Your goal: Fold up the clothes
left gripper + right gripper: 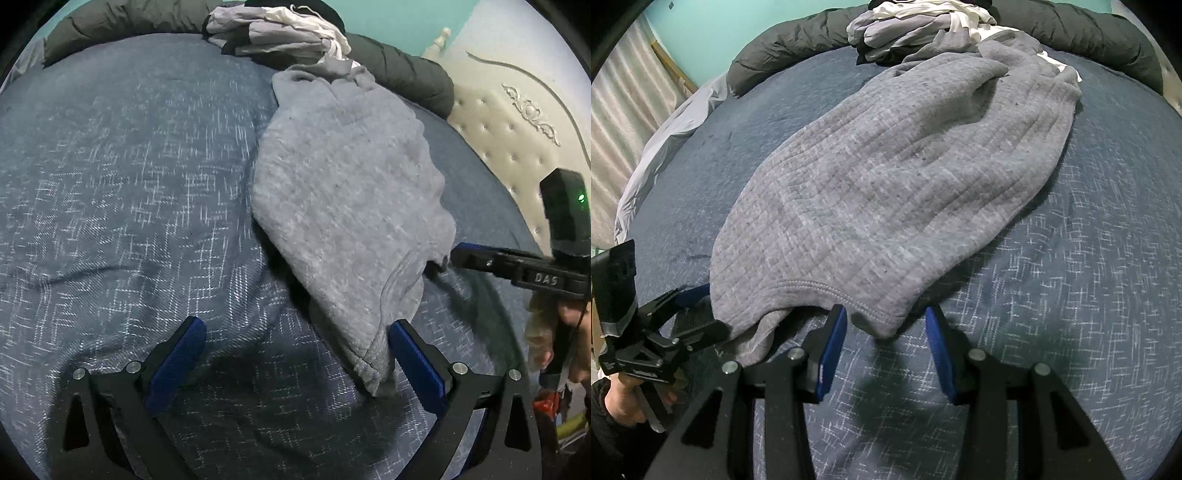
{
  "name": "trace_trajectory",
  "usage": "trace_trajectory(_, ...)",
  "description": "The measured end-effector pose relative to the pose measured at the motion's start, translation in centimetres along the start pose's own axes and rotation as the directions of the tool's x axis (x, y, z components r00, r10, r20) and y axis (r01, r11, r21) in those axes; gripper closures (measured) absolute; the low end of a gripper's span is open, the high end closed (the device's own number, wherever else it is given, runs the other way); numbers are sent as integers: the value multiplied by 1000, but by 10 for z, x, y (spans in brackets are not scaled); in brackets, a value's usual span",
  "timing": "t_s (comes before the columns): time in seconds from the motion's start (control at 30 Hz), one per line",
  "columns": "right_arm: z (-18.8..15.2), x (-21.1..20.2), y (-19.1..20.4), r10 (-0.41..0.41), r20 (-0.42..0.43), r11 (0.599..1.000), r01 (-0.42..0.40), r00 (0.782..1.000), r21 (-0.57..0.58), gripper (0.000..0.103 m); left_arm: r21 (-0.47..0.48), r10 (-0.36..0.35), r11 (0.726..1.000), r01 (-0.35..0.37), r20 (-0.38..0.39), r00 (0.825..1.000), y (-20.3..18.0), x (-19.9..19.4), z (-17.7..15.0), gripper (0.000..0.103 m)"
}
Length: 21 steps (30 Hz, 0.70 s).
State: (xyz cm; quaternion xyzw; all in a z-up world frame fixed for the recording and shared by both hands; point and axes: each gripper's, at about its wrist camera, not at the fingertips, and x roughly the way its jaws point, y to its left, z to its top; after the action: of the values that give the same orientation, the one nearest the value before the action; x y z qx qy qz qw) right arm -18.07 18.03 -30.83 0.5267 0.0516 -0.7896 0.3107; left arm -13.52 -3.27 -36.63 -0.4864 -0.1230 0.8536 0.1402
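Note:
A grey knit sweater (pixel 347 206) lies spread on the blue patterned bedspread (pixel 122 192), running from the near edge toward the clothes pile; it also fills the right wrist view (pixel 886 192). My left gripper (pixel 295 354) is open, its blue pads either side of the sweater's near hem corner, just above the bedspread. My right gripper (pixel 884 343) is open at the sweater's other hem corner, the cloth edge lying between the fingertips. Each gripper shows in the other's view: the right one (pixel 461 256) at the sweater's edge, the left one (pixel 698 310) at its corner.
A pile of grey, white and black clothes (pixel 280 33) sits at the far side on a dark rolled duvet (pixel 406 70). A cream tufted headboard (pixel 517 125) stands on the right. Curtains (pixel 617 122) hang at the left. Blue bedspread lies left of the sweater.

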Motion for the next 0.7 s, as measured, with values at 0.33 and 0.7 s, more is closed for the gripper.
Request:
trace_trajectory(0.33, 5, -5, 1, 14, 2, 1000, -14, 1000, 0, 58, -12, 8, 1000, -8, -24, 1000, 2, 10, -6, 1)
trace_trajectory(0.7, -32, -29, -34, 26, 9, 1000, -26, 1000, 15, 58, -35, -9, 999, 8, -26, 1000, 7, 7, 3, 5)
